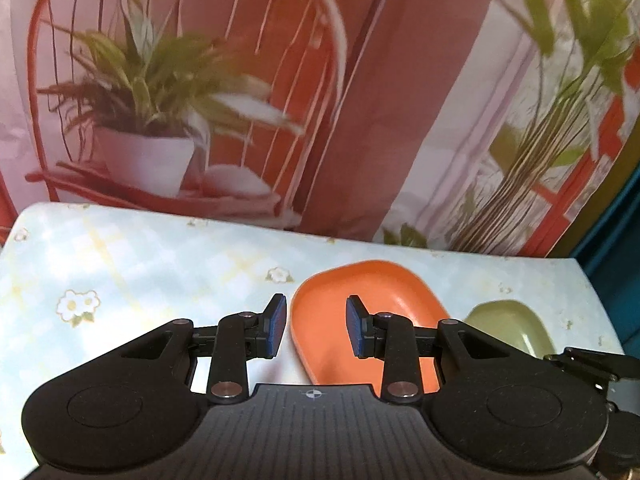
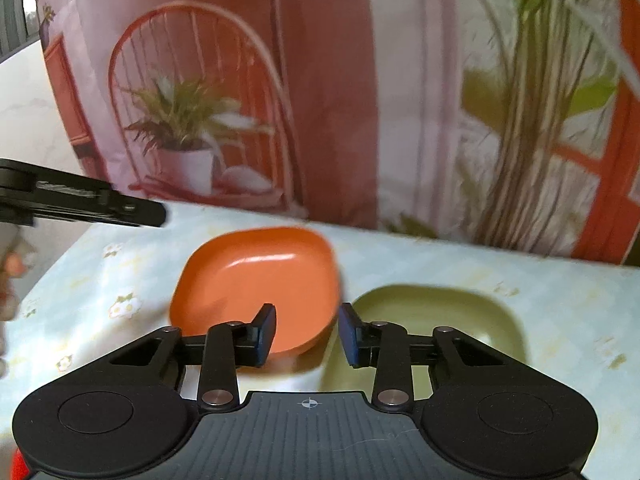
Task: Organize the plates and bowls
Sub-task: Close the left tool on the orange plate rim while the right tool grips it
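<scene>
A: What do your two grippers show?

B: Your left gripper (image 1: 316, 326) hangs above the orange dish (image 1: 384, 300), its jaws partly apart with nothing between them. Your right gripper (image 2: 307, 334) is the same, a gap between its pads, gripping nothing.

A: Where are the dishes?

B: The orange dish sits on the floral tablecloth (image 1: 120, 280), with the olive-green dish (image 2: 460, 312) just beside it on its right. A printed backdrop (image 1: 360, 80) rises behind the table.

floral checked tablecloth (image 1: 140, 264), behind it a printed backdrop (image 1: 248, 80) of potted plants and chair
</scene>
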Motion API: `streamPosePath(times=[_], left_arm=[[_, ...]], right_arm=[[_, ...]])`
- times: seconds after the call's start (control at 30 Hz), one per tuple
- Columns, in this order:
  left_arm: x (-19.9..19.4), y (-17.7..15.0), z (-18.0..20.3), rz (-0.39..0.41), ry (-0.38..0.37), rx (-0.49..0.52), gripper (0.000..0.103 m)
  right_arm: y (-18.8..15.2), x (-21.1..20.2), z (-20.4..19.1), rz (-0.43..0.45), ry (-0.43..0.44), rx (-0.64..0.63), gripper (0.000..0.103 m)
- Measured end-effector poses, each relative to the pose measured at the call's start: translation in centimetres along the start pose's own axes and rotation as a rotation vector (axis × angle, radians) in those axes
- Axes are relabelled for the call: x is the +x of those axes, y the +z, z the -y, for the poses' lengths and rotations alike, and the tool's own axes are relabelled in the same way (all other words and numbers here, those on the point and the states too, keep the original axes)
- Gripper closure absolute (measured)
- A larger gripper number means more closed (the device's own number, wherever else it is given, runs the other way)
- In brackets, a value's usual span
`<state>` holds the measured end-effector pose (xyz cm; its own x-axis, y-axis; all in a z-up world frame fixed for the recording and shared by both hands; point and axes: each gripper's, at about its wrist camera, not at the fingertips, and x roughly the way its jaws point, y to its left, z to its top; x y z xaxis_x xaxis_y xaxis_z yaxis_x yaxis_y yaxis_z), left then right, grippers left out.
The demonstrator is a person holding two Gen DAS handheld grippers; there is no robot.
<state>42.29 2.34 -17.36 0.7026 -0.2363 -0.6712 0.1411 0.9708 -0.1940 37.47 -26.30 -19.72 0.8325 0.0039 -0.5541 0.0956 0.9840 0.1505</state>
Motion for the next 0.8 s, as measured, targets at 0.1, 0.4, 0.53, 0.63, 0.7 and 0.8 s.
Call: streamPosePath(times=[0.1,0.4,0.53,0.63,0.7,0.8], left_arm=[[1.1,-0.2,-0.5,-0.009,-0.001,-0.006,0.069],[2.8,-0.9,-0.9,-0.034,-0.017,-0.010,0.069],[3.4,-1.2,-0.9,-0.046,-0.014,-0.009,0.069],[4.0,-1.7,-1.0,-0.065,-0.022,-0.031,0.069],[4.4,-2.1,-0.9,-0.077,-0.027,-0.025,0.070],[4.7,-2.6,-0.4,-0.090,0.012,0.027,0.089]], right_arm=[[-0.2,0.9,-0.3,-0.022,0.012,0.012,0.076],[-0.2,2.3,-0.3,-0.070,-0.010,0.024,0.079],[-0.3,2.5,0.1,-0.065,-0.014,0.041,0.079],[-0.4,2.6,0.2,-0.055,-0.019,0.045,0.080],[-0.4,2.7,0.2,-0.050,-0.017,0.054,0.079],[-0.5,2.7,0.3,-0.040,-0.016,0.065,0.079]])
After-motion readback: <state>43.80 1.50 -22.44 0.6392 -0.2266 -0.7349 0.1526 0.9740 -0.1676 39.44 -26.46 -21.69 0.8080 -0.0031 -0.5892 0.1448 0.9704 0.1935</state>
